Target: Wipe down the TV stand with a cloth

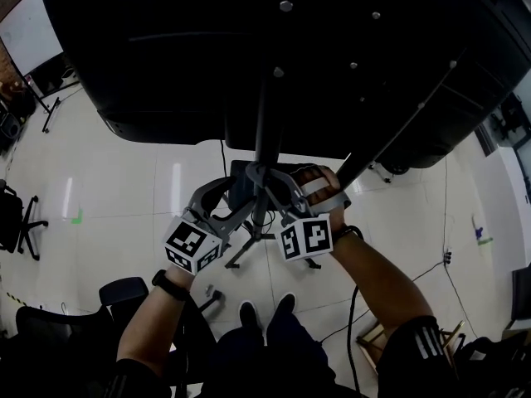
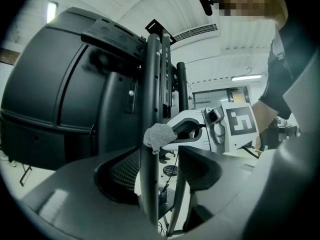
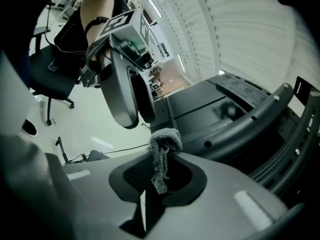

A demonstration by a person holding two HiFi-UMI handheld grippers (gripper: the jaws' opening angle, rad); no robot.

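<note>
Mid-frame, the right gripper (image 3: pixel 162 170) pinches a grey cloth (image 3: pixel 163 154) against the TV stand's pole (image 2: pixel 150 84); the left gripper (image 2: pixel 161 166) straddles it, jaws spread. Wiping seems underway; next, slide the cloth along.

- The cloth (image 3: pixel 162 151) is small, grey and bunched, pinched between the jaws of the right gripper (image 3: pixel 161 171).
- The TV stand (image 2: pixel 150 84) is black, and its upright pole touches the cloth.
</note>
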